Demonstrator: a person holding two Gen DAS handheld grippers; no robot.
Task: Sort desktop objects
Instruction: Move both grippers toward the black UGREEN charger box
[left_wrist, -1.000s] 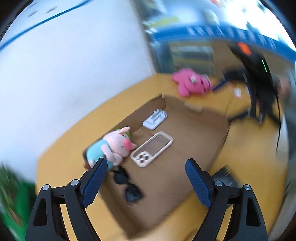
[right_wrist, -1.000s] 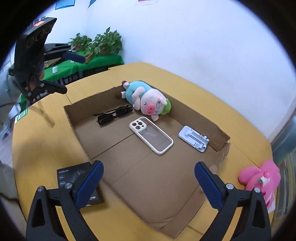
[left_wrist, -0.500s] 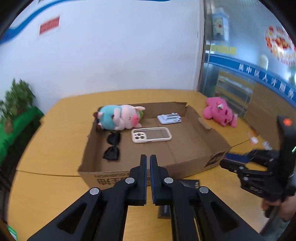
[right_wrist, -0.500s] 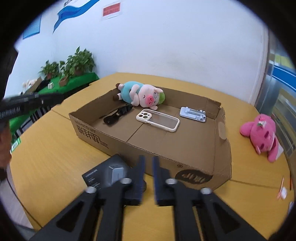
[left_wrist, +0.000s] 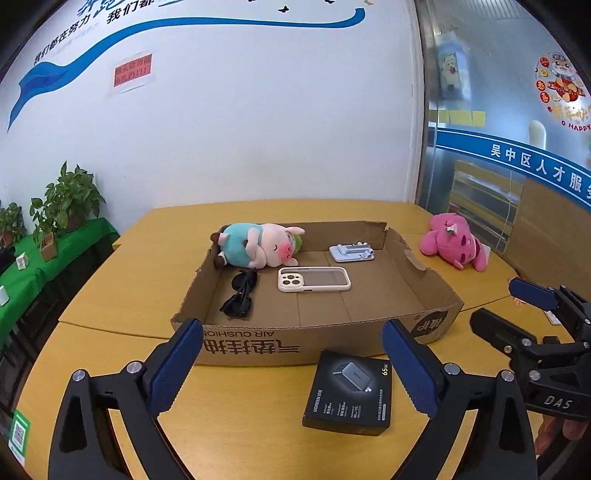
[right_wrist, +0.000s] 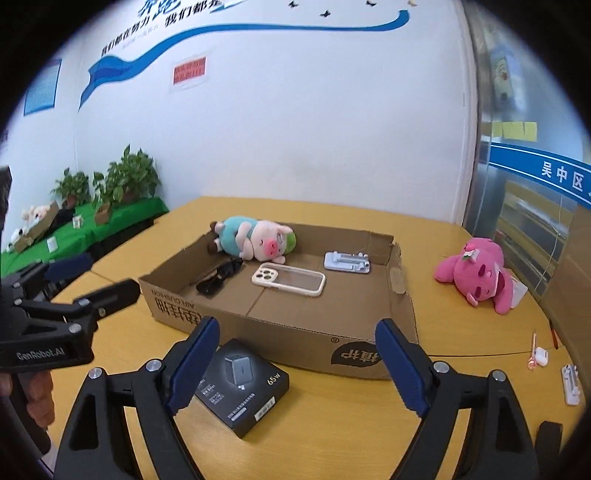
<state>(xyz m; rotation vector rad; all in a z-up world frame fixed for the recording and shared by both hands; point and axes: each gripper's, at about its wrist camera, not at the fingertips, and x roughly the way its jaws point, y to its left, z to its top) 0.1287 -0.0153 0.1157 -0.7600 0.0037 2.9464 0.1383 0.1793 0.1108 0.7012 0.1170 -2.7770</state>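
Left wrist view: the left claw (left_wrist: 291, 363), jaws just spread and grasping nothing, faces the black charger box (left_wrist: 349, 393) lying on the worktop (left_wrist: 110, 295) outside the cardboard tray (left_wrist: 424, 295), likely its next pick.

Right wrist view: the right claw (right_wrist: 297, 363), also just released and empty, leaves the pink plush (right_wrist: 476, 275) unsorted beside the tray.

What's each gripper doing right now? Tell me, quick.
Left gripper: open, nothing between its pads; jaws have just been opening.
Right gripper: open, holding nothing; jaws have just been opening.
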